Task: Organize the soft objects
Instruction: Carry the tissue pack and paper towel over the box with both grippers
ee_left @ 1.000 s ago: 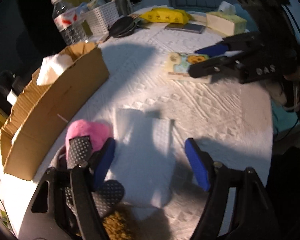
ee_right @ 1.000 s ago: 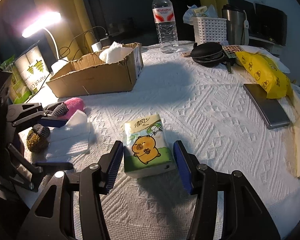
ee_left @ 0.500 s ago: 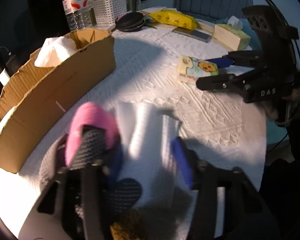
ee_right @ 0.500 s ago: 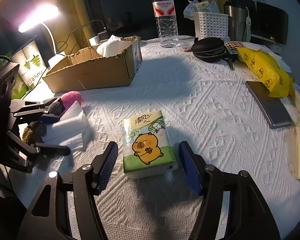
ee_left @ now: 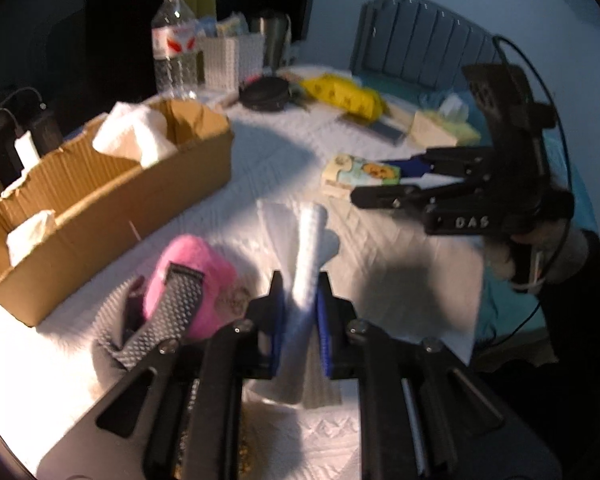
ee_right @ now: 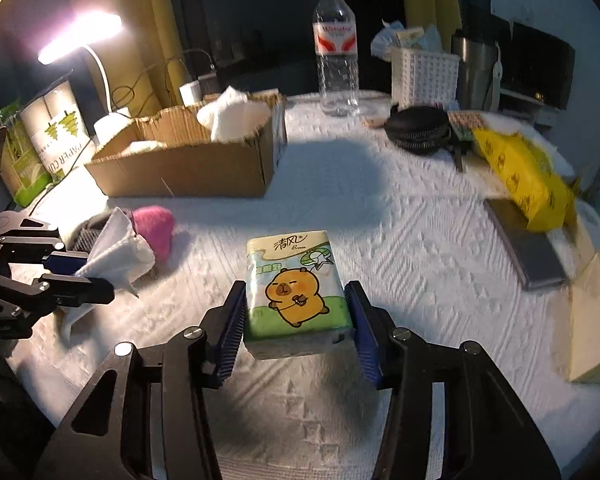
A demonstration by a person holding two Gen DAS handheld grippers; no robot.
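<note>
Our left gripper (ee_left: 299, 308) has its blue pads pinched tight on a folded white paper towel (ee_left: 306, 256), which stands up bunched between them, its loose end draping to the white embossed tablecloth (ee_left: 284, 160). Our right gripper (ee_right: 296, 312) is closing its jaws around a small green-and-white tissue pack printed with an orange capybara (ee_right: 296, 288); both blue pads sit against the pack's sides, and its near end looks raised off the cloth.

We place the rest by the long open brown cardboard box (ee_right: 188, 164). The towel and left gripper are near its front wall, with a pink fuzzy plush toy (ee_left: 188, 276) between them and the box. The tissue pack lies farther out from the box front, toward mid-table. Inside the box sit crumpled white paper wads (ee_right: 232, 114). Behind it stands a clear plastic water bottle (ee_right: 336, 52).
</note>
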